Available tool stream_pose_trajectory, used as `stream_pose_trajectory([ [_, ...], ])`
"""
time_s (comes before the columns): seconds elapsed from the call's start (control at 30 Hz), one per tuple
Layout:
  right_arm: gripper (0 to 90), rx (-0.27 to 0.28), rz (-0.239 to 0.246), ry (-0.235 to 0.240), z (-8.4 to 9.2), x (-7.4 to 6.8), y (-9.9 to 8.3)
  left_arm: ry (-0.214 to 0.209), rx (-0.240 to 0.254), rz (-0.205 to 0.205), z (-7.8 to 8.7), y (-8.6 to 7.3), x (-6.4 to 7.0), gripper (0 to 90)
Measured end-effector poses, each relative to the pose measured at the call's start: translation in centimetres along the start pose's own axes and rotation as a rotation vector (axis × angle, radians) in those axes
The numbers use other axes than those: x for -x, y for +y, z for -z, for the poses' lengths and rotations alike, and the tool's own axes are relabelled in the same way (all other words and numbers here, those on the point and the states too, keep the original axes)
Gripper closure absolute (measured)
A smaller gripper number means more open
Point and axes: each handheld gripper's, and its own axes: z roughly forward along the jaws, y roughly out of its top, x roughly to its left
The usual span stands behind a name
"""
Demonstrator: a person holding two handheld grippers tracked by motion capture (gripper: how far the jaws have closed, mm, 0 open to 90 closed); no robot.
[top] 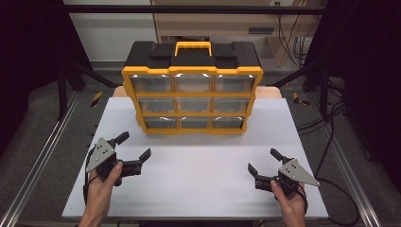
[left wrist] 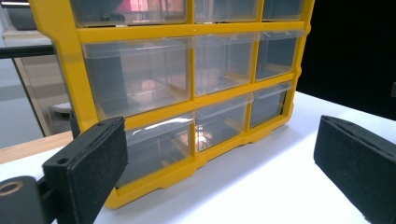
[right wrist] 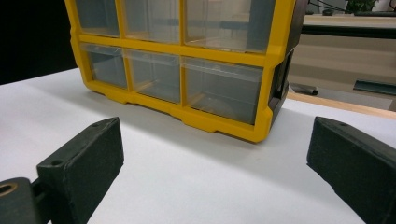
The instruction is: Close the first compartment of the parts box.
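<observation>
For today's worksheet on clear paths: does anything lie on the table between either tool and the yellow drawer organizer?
Nothing visible does. Bare white table lies between the left tool and the drawer organizer, and between the right tool and it. Both tools are open, facing its clear drawers, and touch nothing.

Wide, flat room on the white table top (top: 198, 179), front and middle, between the left gripper (top: 134, 146) and the right gripper (top: 265, 162), both with jaws wide apart. Blocking the way at the back: a big yellow and black plastic box of clear drawers (top: 193, 101), upright. Narrow bare strips of table at both sides of that box.
</observation>
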Motion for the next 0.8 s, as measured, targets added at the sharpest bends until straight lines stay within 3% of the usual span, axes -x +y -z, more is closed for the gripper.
stream_pose_trajectory([
  [0.8,3.9,0.0,-0.001,-0.003,0.1,0.1,0.0,-0.004,-0.006,-0.005,0.9,-1.9,-0.3,2.7],
])
